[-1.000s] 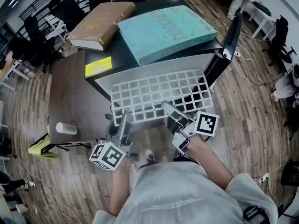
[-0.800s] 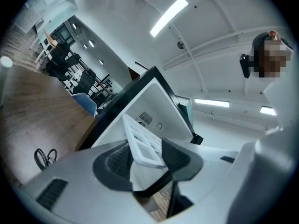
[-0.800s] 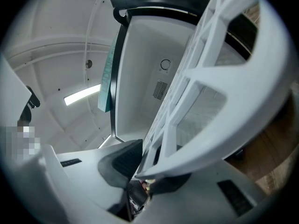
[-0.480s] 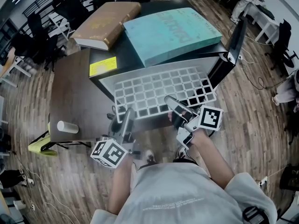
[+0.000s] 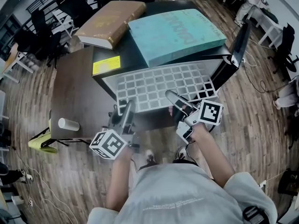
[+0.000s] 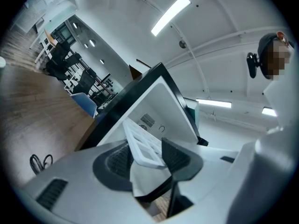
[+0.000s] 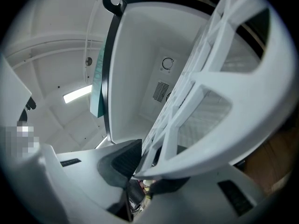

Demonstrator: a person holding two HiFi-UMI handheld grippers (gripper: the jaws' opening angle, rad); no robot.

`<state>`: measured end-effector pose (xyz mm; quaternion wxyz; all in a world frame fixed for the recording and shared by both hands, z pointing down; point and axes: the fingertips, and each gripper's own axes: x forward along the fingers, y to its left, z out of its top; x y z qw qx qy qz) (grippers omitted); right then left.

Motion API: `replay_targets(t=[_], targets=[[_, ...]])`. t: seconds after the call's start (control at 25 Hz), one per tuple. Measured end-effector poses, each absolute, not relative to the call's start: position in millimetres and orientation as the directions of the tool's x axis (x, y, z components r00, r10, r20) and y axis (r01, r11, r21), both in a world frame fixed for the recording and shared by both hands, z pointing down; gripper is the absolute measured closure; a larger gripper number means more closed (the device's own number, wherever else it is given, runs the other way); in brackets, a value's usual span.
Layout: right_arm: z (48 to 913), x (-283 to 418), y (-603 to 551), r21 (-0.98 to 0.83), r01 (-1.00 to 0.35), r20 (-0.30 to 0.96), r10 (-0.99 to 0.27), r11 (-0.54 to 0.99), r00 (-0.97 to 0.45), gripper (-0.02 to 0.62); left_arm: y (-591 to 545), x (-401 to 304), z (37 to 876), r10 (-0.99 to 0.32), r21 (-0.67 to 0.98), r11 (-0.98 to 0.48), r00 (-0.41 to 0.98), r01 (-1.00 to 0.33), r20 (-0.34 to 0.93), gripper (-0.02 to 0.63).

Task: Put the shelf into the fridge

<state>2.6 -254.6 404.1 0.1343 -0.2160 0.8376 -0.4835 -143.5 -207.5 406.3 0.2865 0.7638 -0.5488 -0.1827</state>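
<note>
A white lattice shelf (image 5: 163, 85) lies flat, its far part inside the open mini fridge (image 5: 219, 73), whose white inner wall with a vent (image 7: 161, 91) shows in the right gripper view. My left gripper (image 5: 127, 110) is shut on the shelf's near left edge (image 6: 142, 146). My right gripper (image 5: 174, 100) is shut on the shelf's near right edge (image 7: 196, 101). The fridge door (image 5: 239, 48) stands open at the right.
A teal book (image 5: 176, 29) and a brown book (image 5: 105, 23) lie on top of the fridge, with a yellow sticker (image 5: 106, 65) near its left edge. A brown table (image 5: 74, 92) with a white cup (image 5: 68, 123) stands at the left. Office chairs stand further back.
Both grippers have pushed the shelf forward, so more of it now lies inside the fridge. Both still hold its near edge.
</note>
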Motion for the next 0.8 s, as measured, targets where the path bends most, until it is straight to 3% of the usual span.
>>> replay_targets(t=[0.48,0.8], targets=[[405,2,-252,-0.861,-0.174,-0.093,-0.484,0.479,-0.870,0.508,-207,-141,411,-0.944,0.604,-0.262,0.329,-0.753,0.001,0.409],[419,22,-218,-0.839,-0.148,-0.125,-0.451,0.523,-0.884,0.479,-183,-112,422,-0.910,0.569,-0.333,0.414,-0.752,0.014,0.407]])
